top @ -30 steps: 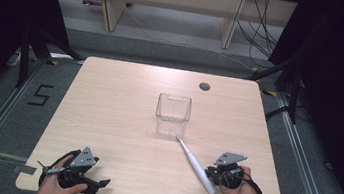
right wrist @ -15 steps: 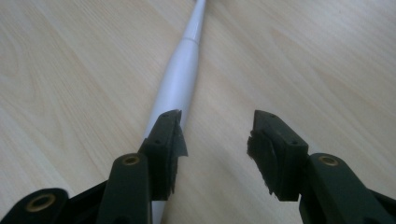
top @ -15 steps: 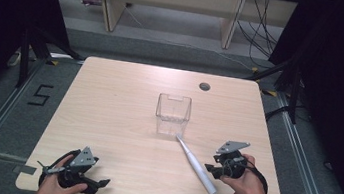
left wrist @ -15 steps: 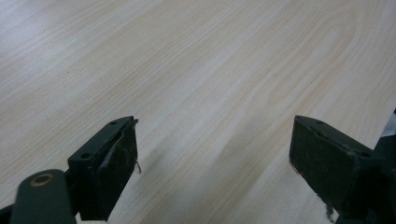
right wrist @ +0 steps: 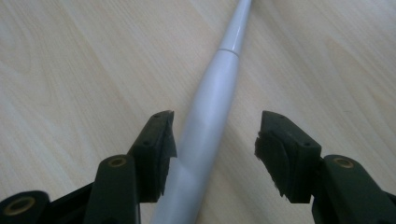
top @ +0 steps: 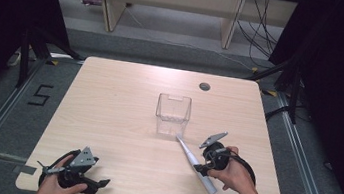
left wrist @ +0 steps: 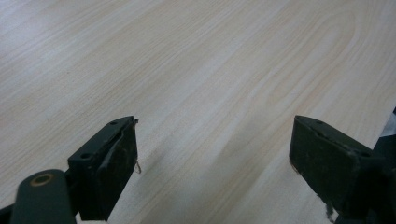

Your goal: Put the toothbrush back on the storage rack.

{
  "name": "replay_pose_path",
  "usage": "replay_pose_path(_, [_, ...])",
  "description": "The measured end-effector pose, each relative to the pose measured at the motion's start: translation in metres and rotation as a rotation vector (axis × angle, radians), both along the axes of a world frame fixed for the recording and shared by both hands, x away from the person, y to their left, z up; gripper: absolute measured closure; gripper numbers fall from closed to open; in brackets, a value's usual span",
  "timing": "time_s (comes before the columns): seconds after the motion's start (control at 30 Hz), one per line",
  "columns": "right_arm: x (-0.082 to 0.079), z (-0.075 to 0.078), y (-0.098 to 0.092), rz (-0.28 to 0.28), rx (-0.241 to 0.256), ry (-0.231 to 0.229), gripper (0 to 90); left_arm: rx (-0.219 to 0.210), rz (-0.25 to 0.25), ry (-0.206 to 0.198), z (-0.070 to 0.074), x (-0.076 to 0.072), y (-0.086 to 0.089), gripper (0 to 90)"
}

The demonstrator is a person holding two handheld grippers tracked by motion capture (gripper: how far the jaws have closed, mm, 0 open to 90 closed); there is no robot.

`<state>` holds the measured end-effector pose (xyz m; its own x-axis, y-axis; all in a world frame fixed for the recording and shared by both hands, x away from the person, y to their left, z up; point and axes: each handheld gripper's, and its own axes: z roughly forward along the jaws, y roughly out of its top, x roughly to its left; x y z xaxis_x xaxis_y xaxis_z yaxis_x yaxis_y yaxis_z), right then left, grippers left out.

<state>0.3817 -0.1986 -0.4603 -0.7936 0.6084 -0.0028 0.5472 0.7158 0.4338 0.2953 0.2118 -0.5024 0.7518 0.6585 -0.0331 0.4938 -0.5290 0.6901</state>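
Observation:
A white electric toothbrush [top: 196, 164] lies flat on the wooden table [top: 123, 106], its thin head end pointing at a clear plastic cup [top: 173, 114]. My right gripper [top: 205, 168] is over the thick handle, jaws open and straddling it; in the right gripper view the toothbrush handle [right wrist: 210, 116] runs between the jaws of the right gripper [right wrist: 215, 140], against the left one and apart from the right one. My left gripper [top: 98, 184] rests open near the table's front left edge. In the left gripper view, the left gripper [left wrist: 212, 154] has bare wood between its jaws.
A round cable hole [top: 204, 86] sits at the table's far right. Shelving legs and cables stand on the floor beyond the far edge. Dark curtains flank both sides.
My right gripper has moved up and left from the table's front right onto the toothbrush handle. The left gripper has stayed put.

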Motion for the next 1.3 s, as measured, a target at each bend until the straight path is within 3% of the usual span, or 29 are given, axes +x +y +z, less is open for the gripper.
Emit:
replay_pose_path(0.3, [0.008, -0.008, 0.016, 0.027, -0.077, 0.042, 47.0, 0.001, -0.005, -0.005, 0.0, 0.001, 0.001, 15.0])
replay_pose_path(0.43, [0.009, -0.008, 0.019, 0.027, -0.08, 0.055, 48.2, -0.001, -0.007, -0.004, 0.0, 0.001, 0.001, 15.0])
replay_pose_path(0.77, [0.016, -0.015, 0.022, 0.059, -0.151, 0.072, 52.2, 0.0, -0.008, -0.006, 0.0, 0.001, 0.0, 15.0])
replay_pose_path(0.87, [0.016, -0.016, 0.024, 0.045, -0.157, 0.088, 54.7, 0.003, -0.012, -0.007, 0.0, 0.001, 0.0, 15.0])
replay_pose_path(0.9, [0.018, -0.017, 0.024, 0.067, -0.165, 0.086, 55.6, 0.003, -0.012, -0.007, 0.0, 0.001, 0.0, 15.0])
replay_pose_path(0.93, [0.017, -0.017, 0.025, 0.047, -0.169, 0.1, 56.4, 0.002, -0.011, -0.007, 0.0, 0.001, 0.0, 15.0])
replay_pose_path(1.0, [0.018, -0.017, 0.027, 0.065, -0.173, 0.114, 58.1, 0.002, -0.012, -0.007, 0.0, 0.001, 0.0, 15.0])
replay_pose_path(1.17, [0.02, -0.015, 0.03, 0.052, -0.207, 0.16, 64.4, -0.002, -0.012, -0.009, 0.0, 0.001, 0.0, 15.0])
replay_pose_path(1.2, [0.024, -0.015, 0.03, 0.078, -0.205, 0.168, 65.8, -0.003, -0.012, -0.009, 0.0, 0.001, 0.0, 15.0])
replay_pose_path(1.3, [0.03, -0.015, 0.031, 0.087, -0.214, 0.197, 66.0, -0.002, -0.012, -0.009, 0.0, 0.002, -0.001, 15.0])
